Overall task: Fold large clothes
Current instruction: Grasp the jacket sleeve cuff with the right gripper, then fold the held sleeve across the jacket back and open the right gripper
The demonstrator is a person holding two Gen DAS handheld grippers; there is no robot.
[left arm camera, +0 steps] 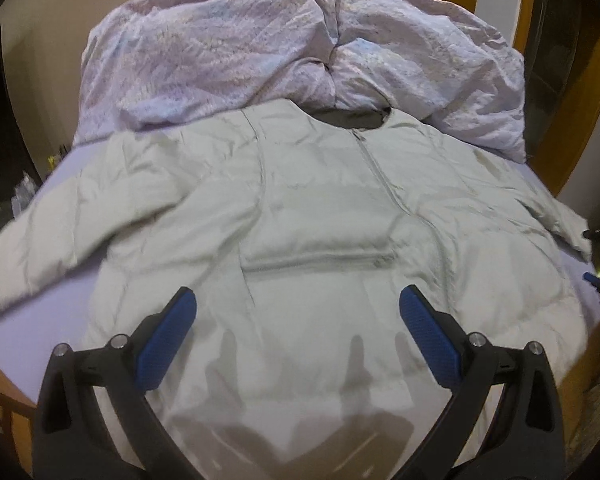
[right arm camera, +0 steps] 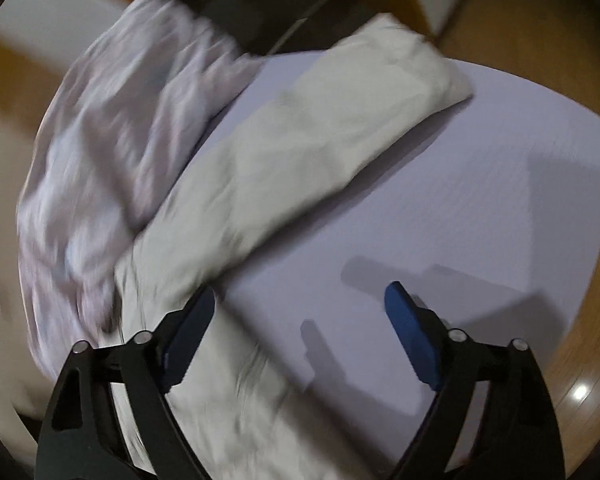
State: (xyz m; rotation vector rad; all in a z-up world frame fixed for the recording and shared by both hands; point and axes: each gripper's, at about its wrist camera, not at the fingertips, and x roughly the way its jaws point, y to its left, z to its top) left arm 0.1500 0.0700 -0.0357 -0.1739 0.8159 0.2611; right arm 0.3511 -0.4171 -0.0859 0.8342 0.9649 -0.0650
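Observation:
A pale grey-white padded jacket [left arm camera: 320, 216] lies spread flat, front up, on a lavender bed sheet [left arm camera: 16, 320], with both sleeves out to the sides. My left gripper [left arm camera: 298, 304] is open and empty, hovering above the jacket's lower front near the horizontal pocket zip [left arm camera: 320, 261]. My right gripper [right arm camera: 300, 300] is open and empty above the sheet [right arm camera: 460, 200], beside the jacket's right sleeve [right arm camera: 320, 132], which stretches away diagonally. The right gripper also shows at the right edge of the left wrist view [left arm camera: 598, 276].
A crumpled lilac duvet [left arm camera: 292, 52] is heaped at the head of the bed behind the jacket; it also shows in the right wrist view [right arm camera: 112, 148]. A wooden bed frame [left arm camera: 560, 128] edges the mattress. Wooden floor [right arm camera: 580, 392] lies beyond the bed's side.

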